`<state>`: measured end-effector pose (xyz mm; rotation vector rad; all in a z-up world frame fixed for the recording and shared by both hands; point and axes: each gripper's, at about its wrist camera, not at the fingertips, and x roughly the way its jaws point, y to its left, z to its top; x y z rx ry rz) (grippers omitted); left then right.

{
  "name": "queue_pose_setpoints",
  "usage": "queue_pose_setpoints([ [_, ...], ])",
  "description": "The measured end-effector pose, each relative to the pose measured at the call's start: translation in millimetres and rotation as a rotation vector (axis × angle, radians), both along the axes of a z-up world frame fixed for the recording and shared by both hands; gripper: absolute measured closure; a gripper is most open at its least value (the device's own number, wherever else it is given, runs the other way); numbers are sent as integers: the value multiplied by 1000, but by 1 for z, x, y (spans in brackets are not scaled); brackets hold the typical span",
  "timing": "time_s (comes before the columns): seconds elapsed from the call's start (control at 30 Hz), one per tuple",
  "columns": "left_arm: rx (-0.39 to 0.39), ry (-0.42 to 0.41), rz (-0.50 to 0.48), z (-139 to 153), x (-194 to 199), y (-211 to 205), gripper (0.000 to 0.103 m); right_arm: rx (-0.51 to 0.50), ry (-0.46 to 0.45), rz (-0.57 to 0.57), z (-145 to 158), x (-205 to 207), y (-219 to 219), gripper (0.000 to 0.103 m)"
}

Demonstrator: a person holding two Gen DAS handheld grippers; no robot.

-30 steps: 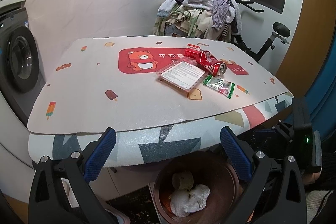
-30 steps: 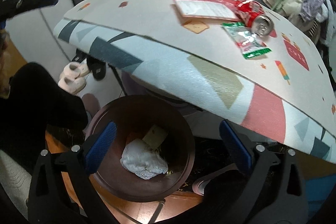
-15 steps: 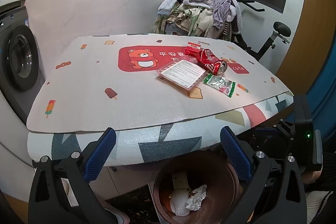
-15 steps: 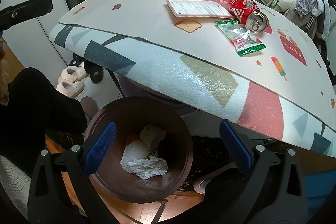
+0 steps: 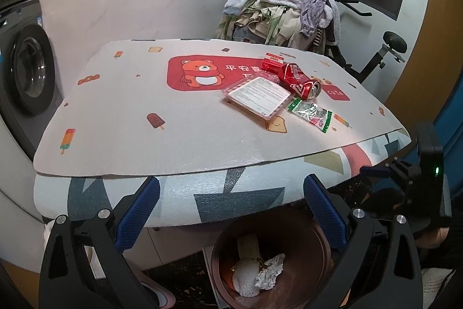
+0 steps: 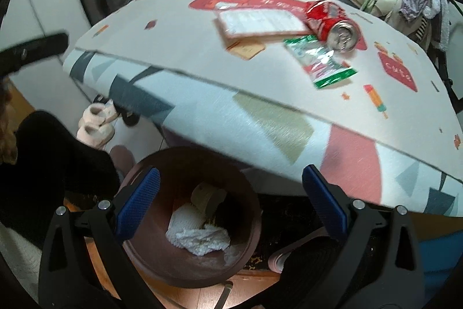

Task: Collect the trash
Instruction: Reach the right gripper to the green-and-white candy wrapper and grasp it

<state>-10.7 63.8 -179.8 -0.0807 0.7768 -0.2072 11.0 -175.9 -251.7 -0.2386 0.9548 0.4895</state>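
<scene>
Four bits of trash lay on the desk, and both tongs were wide open and held nothing.

The bin stood on the floor under the desk edge, with three scraps inside: one roll and two paper wads. On the desk were one flat packet, one squashed can, one small red box and one green wrapper, all close together. The left tongs and right tongs hung low by the bin. The can might roll off if bumped. The thin wrapper might slip out and miss the bin.
</scene>
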Motion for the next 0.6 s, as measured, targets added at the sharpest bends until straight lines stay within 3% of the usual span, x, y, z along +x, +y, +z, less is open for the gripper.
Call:
queue_pose_setpoints([
  [0.23,14,-19,-17,-1,8,1,6,-25,-49,-32,14,44,-18,6],
  [0.4,98,-31,-22,-1,20,-2,6,-20,-110,-9,23,85,-26,6],
  [0.6,101,-26,-5,1,43,3,6,-51,-114,14,19,130,-24,6],
])
